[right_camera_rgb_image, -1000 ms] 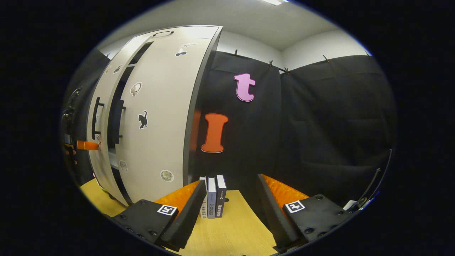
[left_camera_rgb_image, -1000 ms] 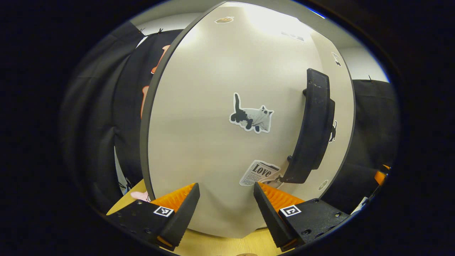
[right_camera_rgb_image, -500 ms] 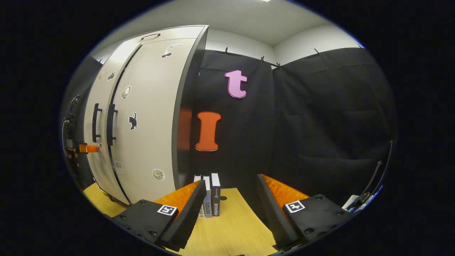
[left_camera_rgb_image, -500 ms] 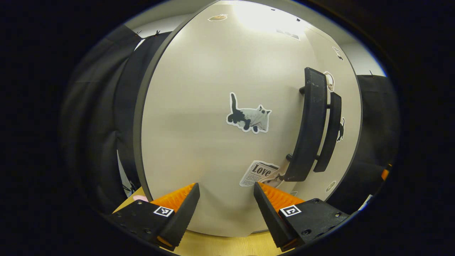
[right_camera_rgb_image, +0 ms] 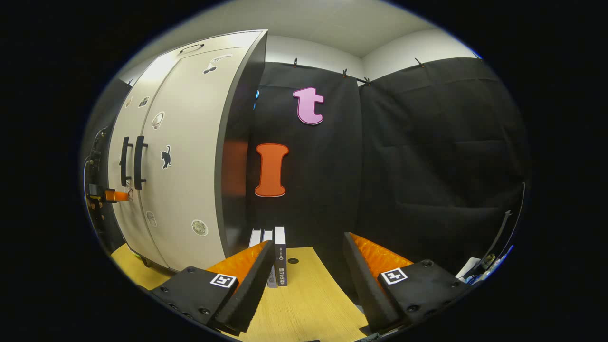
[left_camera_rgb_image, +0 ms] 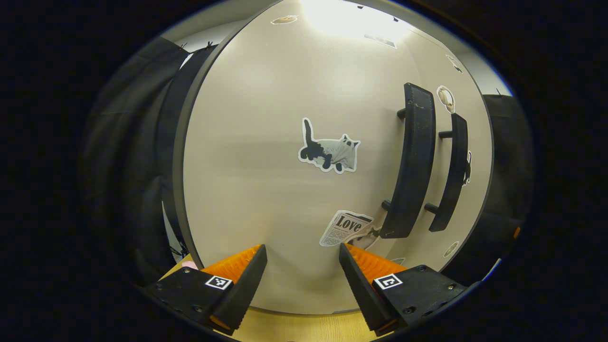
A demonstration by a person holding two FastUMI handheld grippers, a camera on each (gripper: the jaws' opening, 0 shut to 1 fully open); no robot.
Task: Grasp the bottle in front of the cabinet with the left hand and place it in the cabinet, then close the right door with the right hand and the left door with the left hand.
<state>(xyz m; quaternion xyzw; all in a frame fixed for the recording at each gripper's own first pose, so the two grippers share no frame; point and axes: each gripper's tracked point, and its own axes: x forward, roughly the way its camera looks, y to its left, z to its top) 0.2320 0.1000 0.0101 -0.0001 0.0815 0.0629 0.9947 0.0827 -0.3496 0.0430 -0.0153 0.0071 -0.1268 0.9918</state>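
Both doors of the cabinet (right_camera_rgb_image: pixel 190 156) are beige with dark edges and cat stickers. The left door (left_camera_rgb_image: pixel 266 180) and the right door (right_camera_rgb_image: pixel 183 166) lie flush, their two black handles (left_camera_rgb_image: pixel 413 161) side by side. The left claw (left_camera_rgb_image: pixel 302 266) is spread, close before the left door. The right claw (right_camera_rgb_image: pixel 308 266) is spread and empty above the desk (right_camera_rgb_image: pixel 308 304), near some upright books (right_camera_rgb_image: pixel 278 254). The bottle is hidden.

2 doors (left_camera_rgb_image: pixel 266 166), 2 handles (left_camera_rgb_image: pixel 414 161), 3 books (right_camera_rgb_image: pixel 280 254)
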